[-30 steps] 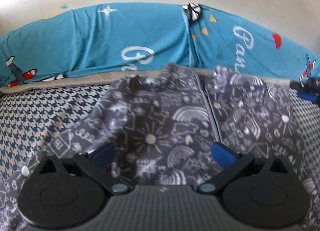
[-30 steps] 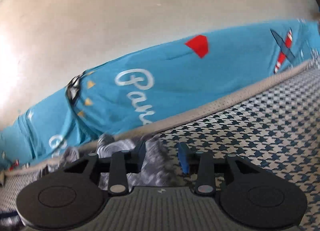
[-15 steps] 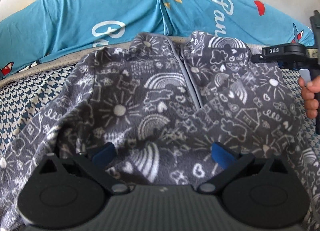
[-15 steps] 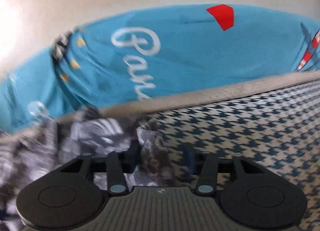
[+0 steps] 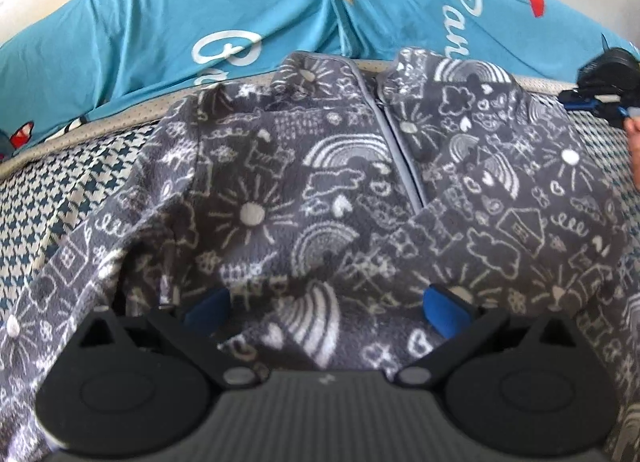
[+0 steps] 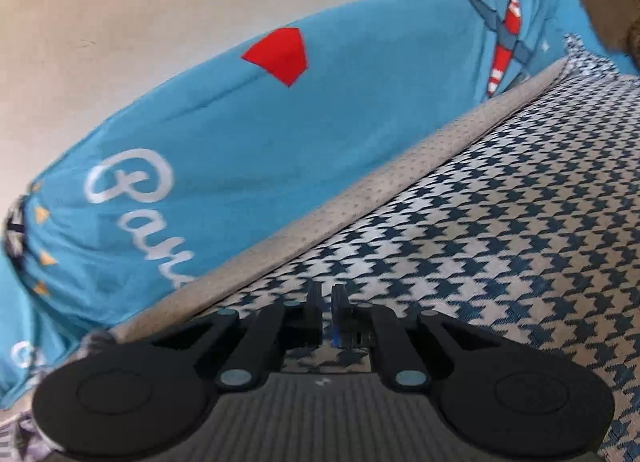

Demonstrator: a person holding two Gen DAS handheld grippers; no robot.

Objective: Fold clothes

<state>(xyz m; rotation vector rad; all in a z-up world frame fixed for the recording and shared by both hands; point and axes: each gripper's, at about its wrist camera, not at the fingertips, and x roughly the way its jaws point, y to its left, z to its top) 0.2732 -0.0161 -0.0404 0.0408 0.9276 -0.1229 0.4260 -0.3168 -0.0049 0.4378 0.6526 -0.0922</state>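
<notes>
Fleece top: a grey fleece top [image 5: 344,198] printed with white suns, rainbows, hearts and houses lies spread front-up on the bed [image 5: 52,198], collar at the far edge, its zip running down the middle.
Collar: reaches the beige trim of the mattress, just beside the blue pillows [image 5: 168,42].
Bed: covered in a dark-blue and cream houndstooth fabric, bare on the left of the garment and across most of the right wrist view [image 6: 500,242].
Pillows: two turquoise ones with white script, red shapes and an aeroplane print stand along the far side against a pale wall.
Left tool [image 5: 326,304]: released, blue-padded fingers spread wide apart over the near part of the fleece, with cloth between them.
Right tool [image 6: 327,316]: clenched, fingers almost together with only a narrow slit, nothing between them, above bare houndstooth; seen at the far right of the left wrist view beside the garment's shoulder, with part of a hand [image 5: 633,146] there.
Garment edge: a scrap of grey fleece shows at the near left in the right wrist view.
</notes>
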